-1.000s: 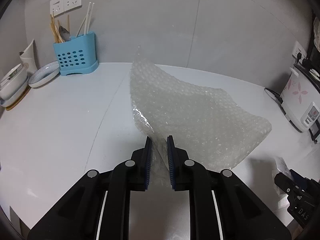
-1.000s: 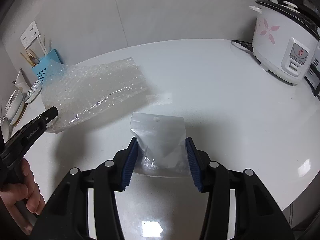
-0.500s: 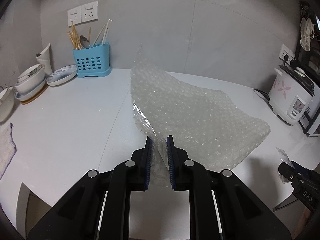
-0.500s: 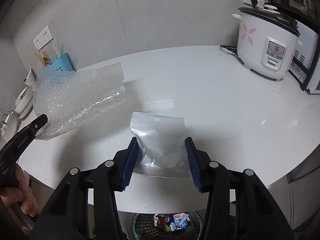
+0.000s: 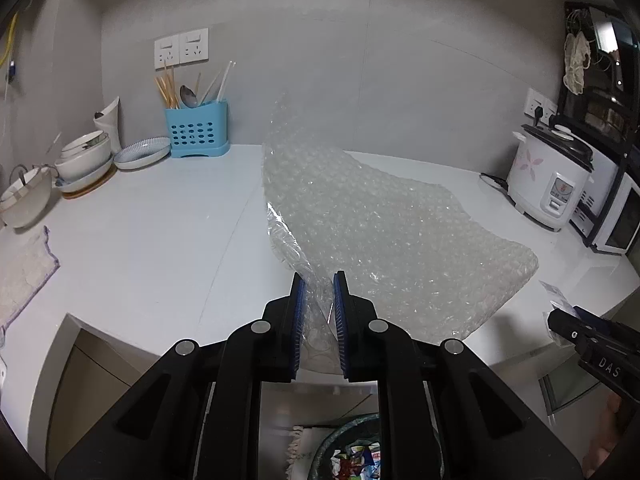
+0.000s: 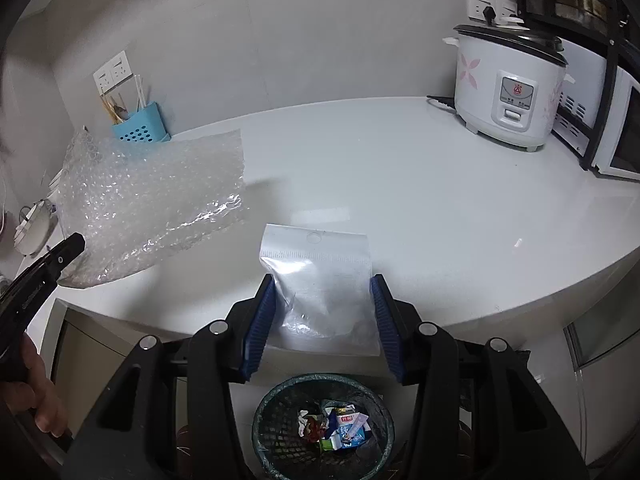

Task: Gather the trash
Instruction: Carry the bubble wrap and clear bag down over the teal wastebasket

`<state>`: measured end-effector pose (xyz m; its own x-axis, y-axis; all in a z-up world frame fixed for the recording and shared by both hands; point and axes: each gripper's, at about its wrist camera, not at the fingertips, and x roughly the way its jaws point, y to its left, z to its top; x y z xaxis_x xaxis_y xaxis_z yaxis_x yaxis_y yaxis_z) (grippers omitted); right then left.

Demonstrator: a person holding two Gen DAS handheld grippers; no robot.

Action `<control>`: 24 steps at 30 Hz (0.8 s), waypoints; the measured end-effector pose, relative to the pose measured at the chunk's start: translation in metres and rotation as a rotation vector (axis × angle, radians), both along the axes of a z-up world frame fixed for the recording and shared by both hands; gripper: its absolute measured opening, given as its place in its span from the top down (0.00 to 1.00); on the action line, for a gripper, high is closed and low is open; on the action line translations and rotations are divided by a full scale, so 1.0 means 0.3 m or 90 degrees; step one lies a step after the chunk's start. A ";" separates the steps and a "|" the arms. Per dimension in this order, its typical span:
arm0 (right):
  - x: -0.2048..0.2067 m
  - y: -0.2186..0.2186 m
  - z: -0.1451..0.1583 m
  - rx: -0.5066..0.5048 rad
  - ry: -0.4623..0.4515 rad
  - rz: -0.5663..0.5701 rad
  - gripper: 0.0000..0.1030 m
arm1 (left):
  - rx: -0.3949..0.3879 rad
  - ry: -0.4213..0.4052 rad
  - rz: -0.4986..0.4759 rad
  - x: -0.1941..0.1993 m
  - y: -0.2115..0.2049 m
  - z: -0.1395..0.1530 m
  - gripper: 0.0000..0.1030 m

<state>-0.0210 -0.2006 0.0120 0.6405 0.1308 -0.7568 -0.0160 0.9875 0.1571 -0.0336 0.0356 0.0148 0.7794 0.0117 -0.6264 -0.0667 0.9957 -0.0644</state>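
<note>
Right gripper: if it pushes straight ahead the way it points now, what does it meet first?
Probably nothing at first: the right gripper, shut on the clear bag, points over bare countertop; the wall is next. Depth is unclear.

I saw the clear bubble wrap (image 5: 384, 236), dotted all over with bubbles, between my left gripper's (image 5: 318, 292) blue pads. The zip bag (image 6: 320, 280) was clear with a frosted white top. The rice cooker (image 6: 508, 92) was white with pink flowers, the utensil holder (image 5: 197, 128) light blue, and the mesh bin (image 6: 324, 424) dark.
</note>
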 end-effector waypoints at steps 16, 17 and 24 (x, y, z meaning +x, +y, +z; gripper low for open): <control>-0.329 -0.029 -0.071 -0.016 -0.029 0.023 0.56 | -0.016 -0.017 -0.043 -0.372 -0.058 -0.122 0.87; -0.344 -0.033 -0.082 -0.015 -0.028 0.023 0.56 | -0.017 -0.014 -0.045 -0.392 -0.058 -0.137 0.87; -0.414 -0.061 -0.169 -0.023 -0.008 0.013 0.56 | -0.011 0.021 -0.055 -0.482 -0.060 -0.257 0.87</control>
<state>-0.1453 -0.2188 -0.0387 0.6474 0.1170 -0.7531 -0.0386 0.9919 0.1209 -0.1782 0.0176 -0.0624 0.7556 -0.0661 -0.6516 0.0177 0.9966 -0.0806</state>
